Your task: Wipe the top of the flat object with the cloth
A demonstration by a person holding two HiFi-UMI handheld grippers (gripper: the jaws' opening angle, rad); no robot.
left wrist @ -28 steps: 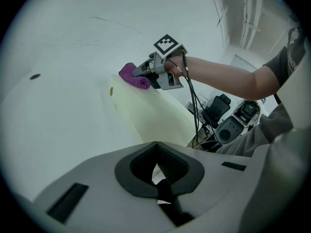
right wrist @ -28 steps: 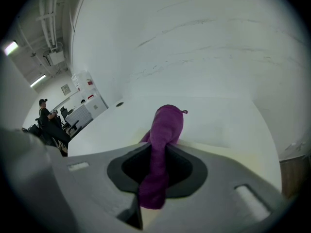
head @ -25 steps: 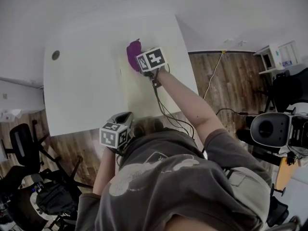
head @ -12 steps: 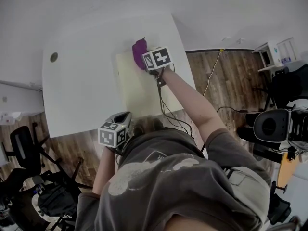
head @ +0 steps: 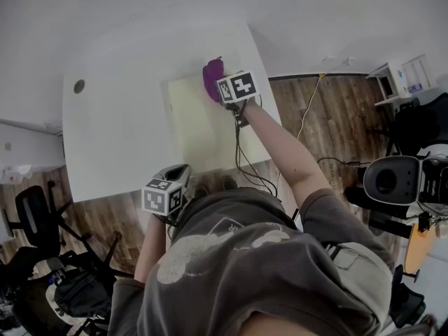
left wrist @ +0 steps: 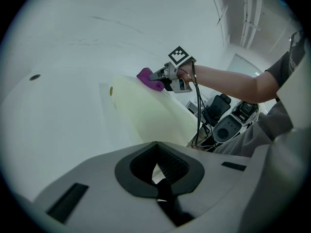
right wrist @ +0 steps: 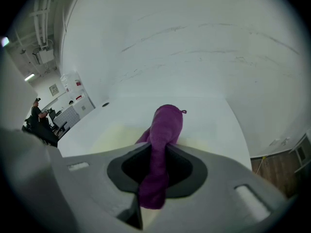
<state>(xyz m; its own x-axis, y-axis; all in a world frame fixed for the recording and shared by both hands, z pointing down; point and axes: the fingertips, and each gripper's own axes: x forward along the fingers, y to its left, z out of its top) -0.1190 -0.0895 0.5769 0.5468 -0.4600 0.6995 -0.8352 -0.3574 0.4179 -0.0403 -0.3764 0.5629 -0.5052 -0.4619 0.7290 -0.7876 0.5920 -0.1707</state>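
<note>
right gripper (right wrist: 154, 166): fingers clamped on purple cloth (right wrist: 166, 125) (touching the pale flat board (head: 199, 124)) | left gripper (left wrist: 158, 171): fingers together, empty

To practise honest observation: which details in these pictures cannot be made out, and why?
Head view: whether the purple cloth touches the yellow sheet; the right gripper covers the contact.
Left gripper view: the small dark mark on the sheet, too small to identify.
Head view: the round dark spot on the table, too small.

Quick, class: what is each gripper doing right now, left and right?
Left gripper: shut, holding nothing.
Right gripper: shut on the purple cloth.
</note>
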